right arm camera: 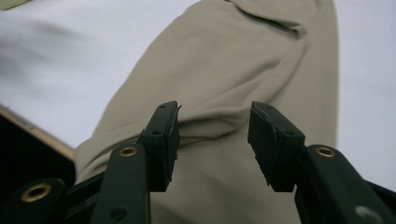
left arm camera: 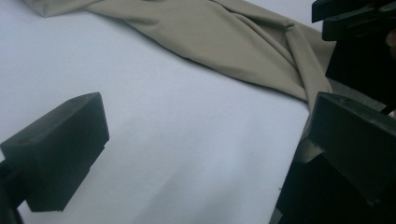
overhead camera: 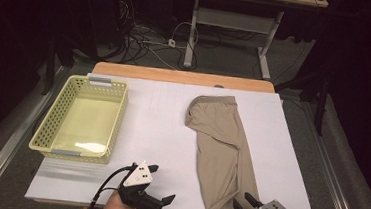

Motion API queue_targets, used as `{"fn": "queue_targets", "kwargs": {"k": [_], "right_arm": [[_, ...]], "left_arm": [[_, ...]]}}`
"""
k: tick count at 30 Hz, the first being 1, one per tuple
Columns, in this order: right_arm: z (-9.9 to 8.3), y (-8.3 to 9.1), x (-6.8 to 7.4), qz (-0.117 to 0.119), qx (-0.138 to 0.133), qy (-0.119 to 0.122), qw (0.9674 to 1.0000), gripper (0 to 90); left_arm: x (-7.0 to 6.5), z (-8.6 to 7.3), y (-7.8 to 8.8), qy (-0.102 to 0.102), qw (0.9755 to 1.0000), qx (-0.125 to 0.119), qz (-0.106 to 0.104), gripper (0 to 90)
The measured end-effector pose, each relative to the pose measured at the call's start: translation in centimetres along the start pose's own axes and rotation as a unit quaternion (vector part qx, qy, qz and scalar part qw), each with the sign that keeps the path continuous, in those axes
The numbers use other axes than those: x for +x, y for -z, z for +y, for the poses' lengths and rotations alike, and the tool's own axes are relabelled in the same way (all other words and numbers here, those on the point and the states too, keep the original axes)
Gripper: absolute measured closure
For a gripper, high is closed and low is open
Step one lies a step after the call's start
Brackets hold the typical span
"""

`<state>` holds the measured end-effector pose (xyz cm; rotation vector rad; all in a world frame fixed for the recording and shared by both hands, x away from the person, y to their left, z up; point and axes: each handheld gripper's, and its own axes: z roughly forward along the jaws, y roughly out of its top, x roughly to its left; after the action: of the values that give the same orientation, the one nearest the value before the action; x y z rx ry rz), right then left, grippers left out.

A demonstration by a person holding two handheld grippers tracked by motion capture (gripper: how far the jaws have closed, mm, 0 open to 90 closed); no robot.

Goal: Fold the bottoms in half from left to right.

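Observation:
A beige garment [overhead camera: 221,137] lies lengthwise on the right half of the white table top [overhead camera: 161,127], and its near end hangs over the front edge. My right gripper [overhead camera: 242,202] hovers at that near end. In the right gripper view its jaws [right arm camera: 212,135] stand apart over a raised fold of the garment [right arm camera: 233,60], with the pads not pressing on it. My left gripper [overhead camera: 163,184] is near the front edge, left of the garment, with its jaws spread wide. In the left gripper view it [left arm camera: 205,140] frames bare white surface, with the garment [left arm camera: 210,32] beyond.
A yellow perforated basket [overhead camera: 47,118] stands on the left of the table with nothing in it. A wooden strip [overhead camera: 175,76] runs along the far edge. Beyond the table are desk legs [overhead camera: 193,35] and floor cables [overhead camera: 143,41].

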<state>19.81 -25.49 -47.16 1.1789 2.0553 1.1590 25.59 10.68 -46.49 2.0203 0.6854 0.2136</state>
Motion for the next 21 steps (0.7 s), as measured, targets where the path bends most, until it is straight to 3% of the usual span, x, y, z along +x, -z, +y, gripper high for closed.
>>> {"fn": "queue_targets", "kwargs": {"k": [4,6,11,16,21], "right_arm": [[0.2,0.1,1.3,0.020,-0.007,0.013,0.9997,56.5],[0.4,0.0,1.8,0.030,-0.009,0.019,0.9993,59.0],[0.4,-1.1,2.5,0.032,0.008,0.021,0.9992,62.6],[0.3,-1.9,2.8,0.047,0.019,0.021,0.9985,62.8],[0.0,-2.9,3.6,0.047,0.048,0.041,0.9969,68.6]], "left_arm": [[0.6,-0.1,0.3,0.017,0.9996,-0.017,-0.011,0.0],[0.5,-0.4,0.1,0.015,0.9997,-0.017,-0.009,0.0],[0.1,-0.4,0.0,0.026,0.9992,-0.019,-0.025,0.0],[-0.2,-0.3,0.2,0.018,0.9993,-0.024,-0.021,0.0],[-0.1,-0.5,0.3,0.021,0.9993,-0.022,-0.023,0.0]]}}
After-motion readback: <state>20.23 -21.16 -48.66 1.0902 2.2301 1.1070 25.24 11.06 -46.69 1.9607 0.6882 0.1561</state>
